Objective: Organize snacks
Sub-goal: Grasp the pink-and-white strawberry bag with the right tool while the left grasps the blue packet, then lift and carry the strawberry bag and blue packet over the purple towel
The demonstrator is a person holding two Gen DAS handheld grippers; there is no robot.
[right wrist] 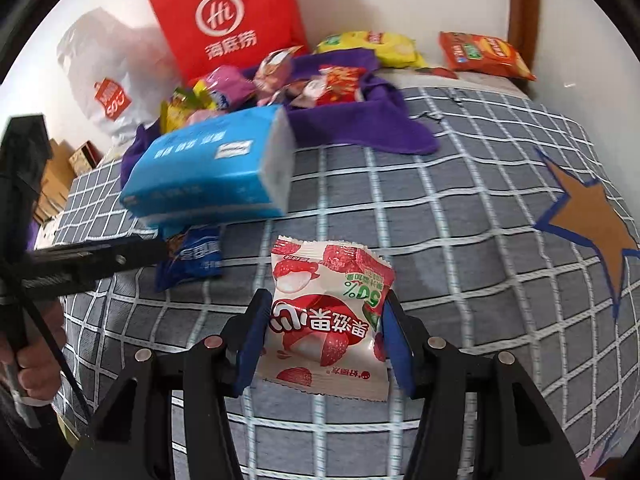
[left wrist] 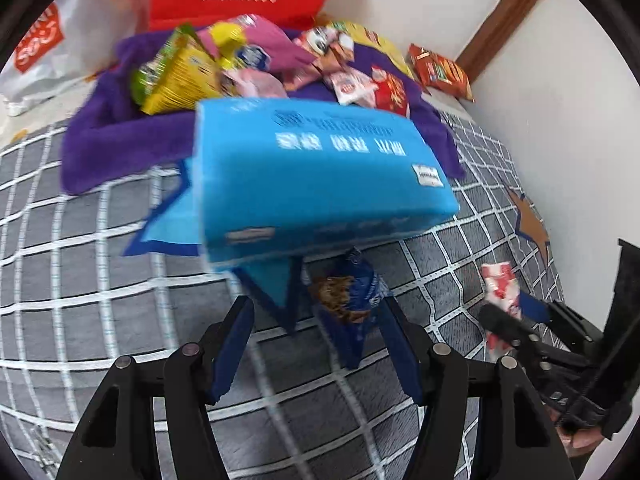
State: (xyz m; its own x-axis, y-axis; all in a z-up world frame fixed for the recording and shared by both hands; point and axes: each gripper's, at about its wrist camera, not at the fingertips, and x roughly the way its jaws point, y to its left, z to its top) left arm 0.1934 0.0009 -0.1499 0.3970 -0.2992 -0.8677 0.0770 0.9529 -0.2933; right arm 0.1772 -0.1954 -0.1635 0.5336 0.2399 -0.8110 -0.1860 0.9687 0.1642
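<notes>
A pile of snack packets [left wrist: 256, 64] lies on a purple cloth [left wrist: 120, 136] at the far side of the bed; it also shows in the right wrist view [right wrist: 320, 84]. My left gripper [left wrist: 320, 324] is open around a dark blue snack packet [left wrist: 348, 300] that lies beside a light blue tissue pack [left wrist: 312, 176]. My right gripper [right wrist: 324, 320] is shut on a red-and-white lychee snack packet [right wrist: 324, 312], held just above the bed. The right gripper with its packet [left wrist: 500, 292] also shows in the left wrist view.
A red paper bag [right wrist: 228, 20] and a white plastic bag [right wrist: 108, 80] stand at the wall. A yellow packet [right wrist: 372, 46] and an orange packet [right wrist: 484, 54] lie at the back. The checked grey bedcover [right wrist: 460, 200] has star patches.
</notes>
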